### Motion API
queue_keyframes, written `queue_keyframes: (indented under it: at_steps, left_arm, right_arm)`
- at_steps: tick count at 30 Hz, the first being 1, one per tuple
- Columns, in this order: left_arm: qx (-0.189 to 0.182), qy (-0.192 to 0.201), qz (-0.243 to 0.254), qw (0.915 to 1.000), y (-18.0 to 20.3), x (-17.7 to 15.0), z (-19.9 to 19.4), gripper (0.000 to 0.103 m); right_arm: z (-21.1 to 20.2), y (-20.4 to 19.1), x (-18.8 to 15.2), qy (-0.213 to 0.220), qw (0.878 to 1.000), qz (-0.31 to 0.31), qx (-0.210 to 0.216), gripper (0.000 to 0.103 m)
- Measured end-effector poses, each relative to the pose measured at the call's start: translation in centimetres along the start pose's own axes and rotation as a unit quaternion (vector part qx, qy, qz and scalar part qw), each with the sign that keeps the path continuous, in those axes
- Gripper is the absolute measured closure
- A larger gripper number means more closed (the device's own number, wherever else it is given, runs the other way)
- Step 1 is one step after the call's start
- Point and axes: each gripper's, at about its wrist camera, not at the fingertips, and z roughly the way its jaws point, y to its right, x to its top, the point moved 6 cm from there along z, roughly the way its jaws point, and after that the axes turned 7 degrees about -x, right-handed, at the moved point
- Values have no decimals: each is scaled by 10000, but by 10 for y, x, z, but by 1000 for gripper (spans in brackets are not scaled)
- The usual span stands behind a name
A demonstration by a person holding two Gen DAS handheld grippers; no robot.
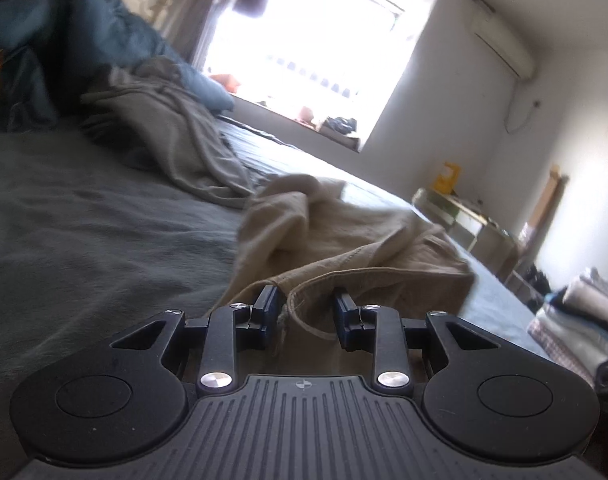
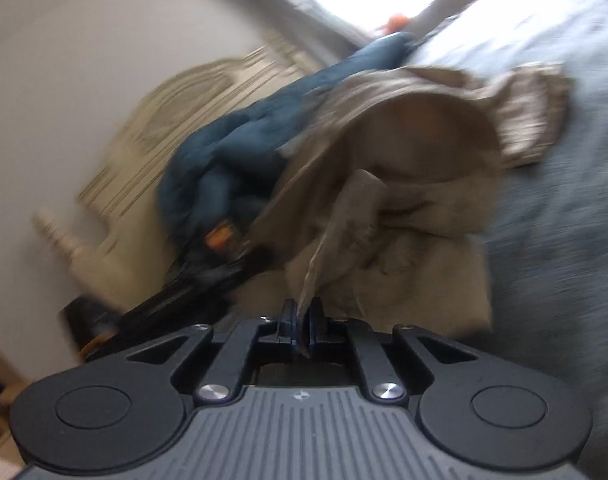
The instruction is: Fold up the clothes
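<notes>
**While one edge is pinched, the other lies between parted jaws**

Though the right wrist view is smeared by motion blur, it shows the right gripper [image 2: 302, 318] closed on a thin edge of the beige garment [image 2: 388, 184], the cloth rising from between its blue pads and billowing away ahead of it, partly lifted off the grey-blue bedsheet [image 2: 564, 200]. The left gripper [image 1: 304, 312] stands with its jaws parted; a hemmed edge of the same beige garment [image 1: 344, 236] loops right between them, so the cloth sits within reach but is not visibly clamped. From the left gripper the garment runs forward and a little to the right, crumpled in a heap on the bedsheet [image 1: 83, 220], with no clean long axis to read yet.

My judgement is that the coming move turns on that hem: it already lies in the left gripper's gap, so that hand is the nearer one to take a second hold. Whether the piece is being spread for a fold or gathered after one cannot be settled. A grey garment [image 1: 171, 136] lies farther up the bed, well apart, near a dark blue duvet [image 1: 83, 32].
</notes>
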Motion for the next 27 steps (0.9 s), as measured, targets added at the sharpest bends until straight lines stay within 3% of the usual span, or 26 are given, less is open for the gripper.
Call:
queue_keyframes:
  at_steps: [7,11,15,20,25,27]
  left_arm:
    - [-23,233,-361,9991,-26,9,-30,71]
    - [30,478,-461,9978,-37,13,-53,59]
    - [76,682,-637,9956,-52,10,-75,50]
    - [87,612,-692,9957,-63,-1,-93,40]
    - [-137,303,-907,9953,-67,-18,-94,29]
    - [-283,148,-1036,9941,-68,-25,-90,19]
  right_arm:
    - [20,-77,15,-194,9961,-610,599,97]
    - [43,-102,38,-370,9947,-617,729,97]
    - [83,-126,67,-637,9930,-745,658,97]
    - [140,-155,95,-870,9884,-1156,470,97]
    - [205,-156,89,-1008,9810,-1659,-80,97]
    - [224,-145,80,-1290,9776,-1627,-343,97]
